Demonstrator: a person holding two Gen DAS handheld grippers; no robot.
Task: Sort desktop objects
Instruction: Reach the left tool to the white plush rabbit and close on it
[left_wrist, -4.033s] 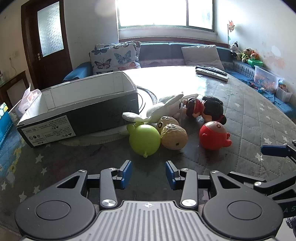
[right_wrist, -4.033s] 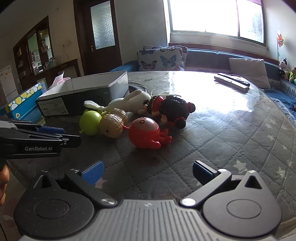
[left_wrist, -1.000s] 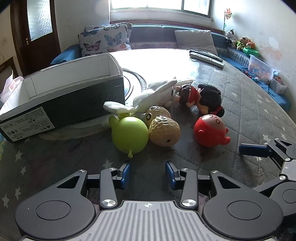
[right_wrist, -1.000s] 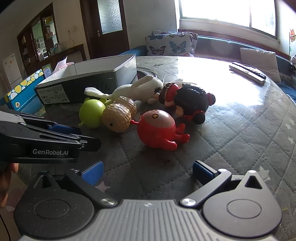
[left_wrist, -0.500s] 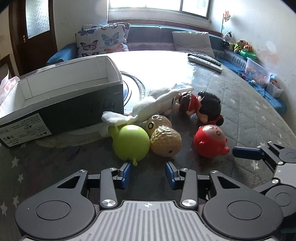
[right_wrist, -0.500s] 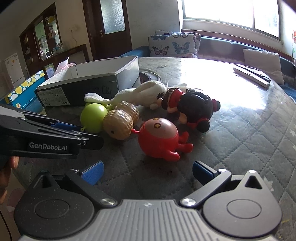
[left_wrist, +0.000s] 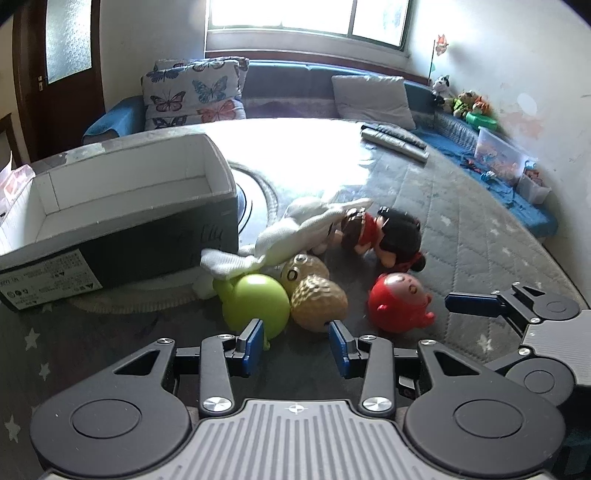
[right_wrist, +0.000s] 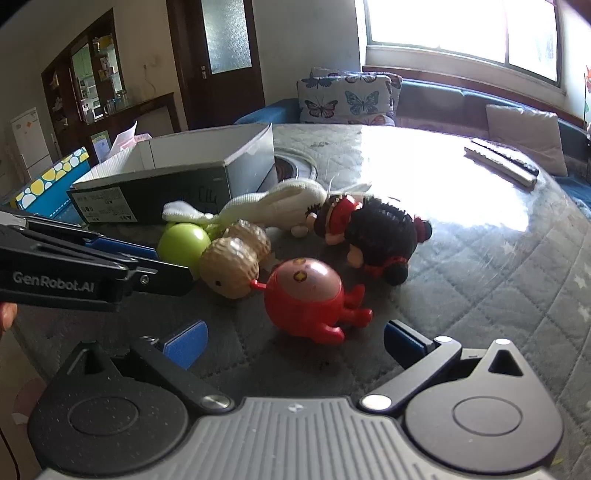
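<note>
The red toy (right_wrist: 308, 295) was seen lying on the quilted surface (right_wrist: 498, 280), just right of the tan peanut toy (right_wrist: 232, 266) – its feet pointing away from the peanut. The right tongs (right_wrist: 291, 341) were found spread wide and empty, straddling it from directly behind, so the right hand was judged nearer. The left tongs (left_wrist: 295, 341) – released, partly parted – faced the green ball (left_wrist: 258, 304) and peanut. The open box (left_wrist: 110, 206) stood beyond the peanut.

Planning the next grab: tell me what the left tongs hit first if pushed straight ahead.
Most likely the round lime-green toy and the tan textured peanut-shaped toy together: the open left tongs point at the seam between them. Which touches first is unclear.
</note>
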